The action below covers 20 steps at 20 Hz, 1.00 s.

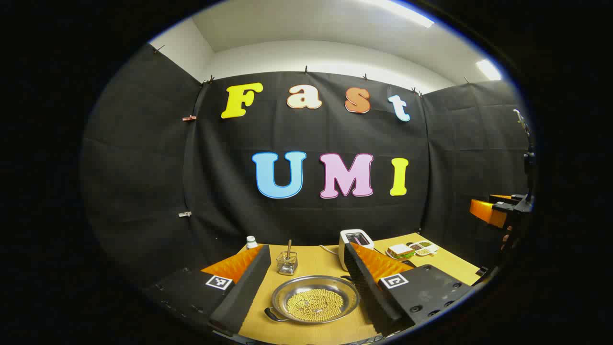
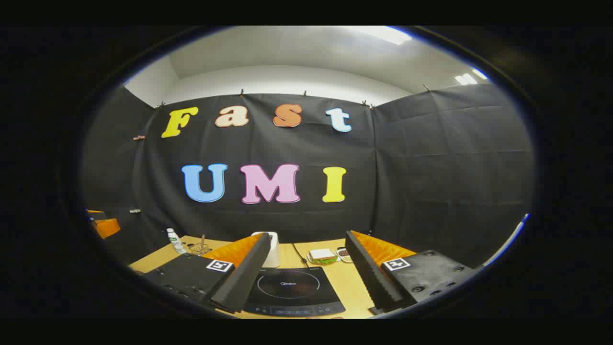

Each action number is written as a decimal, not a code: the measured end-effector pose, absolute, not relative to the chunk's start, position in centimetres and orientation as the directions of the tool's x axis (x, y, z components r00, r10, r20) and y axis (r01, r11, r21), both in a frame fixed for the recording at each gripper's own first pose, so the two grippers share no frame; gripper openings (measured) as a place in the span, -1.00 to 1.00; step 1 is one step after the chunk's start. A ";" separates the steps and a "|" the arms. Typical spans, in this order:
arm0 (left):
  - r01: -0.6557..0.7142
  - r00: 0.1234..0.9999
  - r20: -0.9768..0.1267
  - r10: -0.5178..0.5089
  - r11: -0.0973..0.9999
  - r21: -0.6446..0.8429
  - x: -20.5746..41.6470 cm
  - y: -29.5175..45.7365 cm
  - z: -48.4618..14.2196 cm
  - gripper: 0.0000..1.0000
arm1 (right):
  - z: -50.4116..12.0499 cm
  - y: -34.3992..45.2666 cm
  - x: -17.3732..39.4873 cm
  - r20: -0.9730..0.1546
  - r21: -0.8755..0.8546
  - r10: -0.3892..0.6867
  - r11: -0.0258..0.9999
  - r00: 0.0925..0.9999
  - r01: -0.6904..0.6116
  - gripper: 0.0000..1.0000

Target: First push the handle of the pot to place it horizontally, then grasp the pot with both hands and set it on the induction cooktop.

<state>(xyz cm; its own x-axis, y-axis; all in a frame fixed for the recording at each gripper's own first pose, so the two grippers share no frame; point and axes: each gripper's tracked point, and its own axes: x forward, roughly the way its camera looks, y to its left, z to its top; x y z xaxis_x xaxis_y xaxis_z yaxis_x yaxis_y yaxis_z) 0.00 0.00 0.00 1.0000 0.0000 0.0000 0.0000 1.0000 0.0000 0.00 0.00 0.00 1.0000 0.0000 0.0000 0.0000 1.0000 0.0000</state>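
A shallow steel pot (image 1: 315, 299) holding yellow beans sits on the wooden table (image 1: 316, 263), with one small handle (image 1: 271, 315) showing at its near left rim. My left gripper (image 1: 306, 268) hangs open above and in front of it, the pot lying between its two fingers in the left gripper view. In the right gripper view the black induction cooktop (image 2: 292, 290) lies on the table between the fingers of my right gripper (image 2: 306, 261), which is open with nothing in it. The other gripper (image 1: 493, 211) shows at the far right edge.
A white toaster (image 1: 355, 245) stands behind the pot, a wire basket (image 1: 287, 262) and a small bottle (image 1: 251, 242) to its left. A sandwich (image 1: 400, 250) and a snack dish (image 1: 424, 247) lie at the back right. The toaster (image 2: 272, 249) stands just behind the cooktop.
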 end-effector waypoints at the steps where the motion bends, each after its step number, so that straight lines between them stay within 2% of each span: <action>1: 0.007 1.000 -0.007 -0.007 1.000 -0.007 0.3 -0.2 -0.4 0.93 | -0.2 0.0 -0.1 -0.006 -0.003 0.000 1.000 1.000 0.000 0.92; 8: 0.012 0.999 -0.046 -0.017 0.995 -0.101 1.3 -0.2 -2.0 0.93 | -1.0 -0.2 -0.4 -0.032 -0.024 0.006 1.000 0.999 -0.006 0.92; 11: 0.025 0.998 -0.049 -0.030 0.995 -0.097 1.5 -0.5 -2.2 0.94 | -1.1 -0.7 -0.6 -0.037 -0.017 -0.001 1.000 0.999 0.001 0.96; 16: 0.044 0.998 -0.042 -0.047 0.995 -0.092 1.5 -1.2 -2.2 0.93 | -1.6 -0.8 -1.1 -0.041 -0.029 0.004 1.000 0.999 -0.005 0.92; 18: 0.045 0.998 -0.048 -0.050 0.994 -0.103 1.6 -1.4 -2.6 0.94 | -1.8 -0.6 -1.4 -0.044 -0.030 0.013 0.999 0.999 -0.014 1.00; 20: 0.047 0.997 -0.055 -0.054 0.992 -0.116 1.7 -1.5 -2.9 0.94 | -2.0 -0.3 -1.5 -0.046 -0.036 0.022 0.999 0.999 -0.024 0.99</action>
